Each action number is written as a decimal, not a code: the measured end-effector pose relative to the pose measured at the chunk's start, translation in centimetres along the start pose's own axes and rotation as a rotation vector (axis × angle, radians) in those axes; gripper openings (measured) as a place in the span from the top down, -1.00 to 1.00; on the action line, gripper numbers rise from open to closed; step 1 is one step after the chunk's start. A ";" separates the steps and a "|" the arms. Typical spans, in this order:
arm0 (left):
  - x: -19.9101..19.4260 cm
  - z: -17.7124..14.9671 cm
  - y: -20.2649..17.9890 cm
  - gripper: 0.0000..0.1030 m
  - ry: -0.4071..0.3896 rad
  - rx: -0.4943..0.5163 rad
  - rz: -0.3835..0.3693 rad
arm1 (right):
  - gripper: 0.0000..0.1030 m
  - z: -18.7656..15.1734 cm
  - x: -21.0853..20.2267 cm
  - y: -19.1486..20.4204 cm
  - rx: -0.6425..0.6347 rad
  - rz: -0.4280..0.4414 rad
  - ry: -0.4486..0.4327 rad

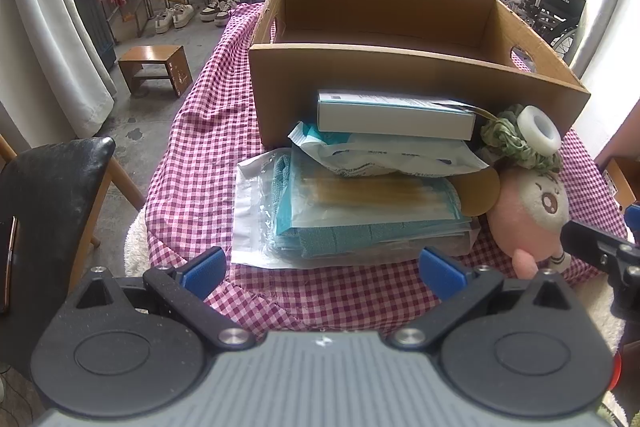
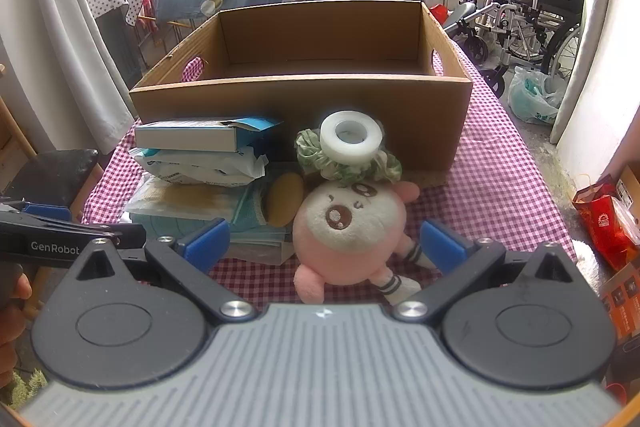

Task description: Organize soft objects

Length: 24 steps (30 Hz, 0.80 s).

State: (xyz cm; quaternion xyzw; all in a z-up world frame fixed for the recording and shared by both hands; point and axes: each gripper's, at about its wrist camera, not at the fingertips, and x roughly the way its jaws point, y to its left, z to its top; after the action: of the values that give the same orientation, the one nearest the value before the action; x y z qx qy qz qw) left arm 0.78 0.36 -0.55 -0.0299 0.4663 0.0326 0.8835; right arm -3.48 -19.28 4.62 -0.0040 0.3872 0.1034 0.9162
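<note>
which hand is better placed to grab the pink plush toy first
Right. The right gripper is open and lined up on the plush toy; the left gripper faces the stack of packets.

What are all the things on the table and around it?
box: one, brown cardboard, open, nothing seen inside, back of the table
tablecloth: one, purple and white checks, covers the table
plush toy: one, pink and cream, in front of the box
scrunchie: one, green, on the toy's head
tape roll: one, white, on the scrunchie
carton: one, white and blue, top of the pile beside the toy
packets: several, clear with teal and white contents, stacked under the carton
stool: one, brown wood, on the floor
shoes: about two pairs, white, on the floor
wheelchair: one, black and silver, far corner
left gripper: fingers blue, open, holding nothing
right gripper: fingers blue, open, either side of the toy
</note>
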 end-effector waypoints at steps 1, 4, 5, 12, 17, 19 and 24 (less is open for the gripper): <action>0.0 0.0 0.0 -1.00 0.001 -0.002 0.000 | -0.98 0.0 0.0 0.0 0.000 0.000 0.001; 0.0 0.0 0.1 -1.00 0.001 -0.004 0.000 | -0.98 -0.1 0.2 -0.1 0.007 0.004 0.013; 0.0 0.0 0.1 -1.00 0.000 -0.003 0.002 | -0.98 -0.1 0.3 -0.1 0.011 0.004 0.017; 0.0 -0.1 0.1 -1.00 -0.001 -0.006 0.009 | -0.98 -0.2 0.5 -0.2 0.023 0.005 0.027; -0.1 -0.1 0.1 -1.00 -0.004 -0.003 0.012 | -0.98 -0.3 0.5 -0.2 0.021 0.006 0.032; -0.1 -0.1 0.1 -1.00 -0.004 -0.002 0.016 | -0.98 -0.3 0.5 -0.2 0.022 0.007 0.032; -0.1 -0.2 0.0 -1.00 -0.002 -0.002 0.021 | -0.98 -0.5 0.5 -0.2 0.023 0.008 0.039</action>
State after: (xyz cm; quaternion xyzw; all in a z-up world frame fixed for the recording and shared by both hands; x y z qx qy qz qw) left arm 0.56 0.37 -0.52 -0.0257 0.4656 0.0426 0.8836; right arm -3.41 -19.44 3.90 0.0060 0.4060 0.1024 0.9081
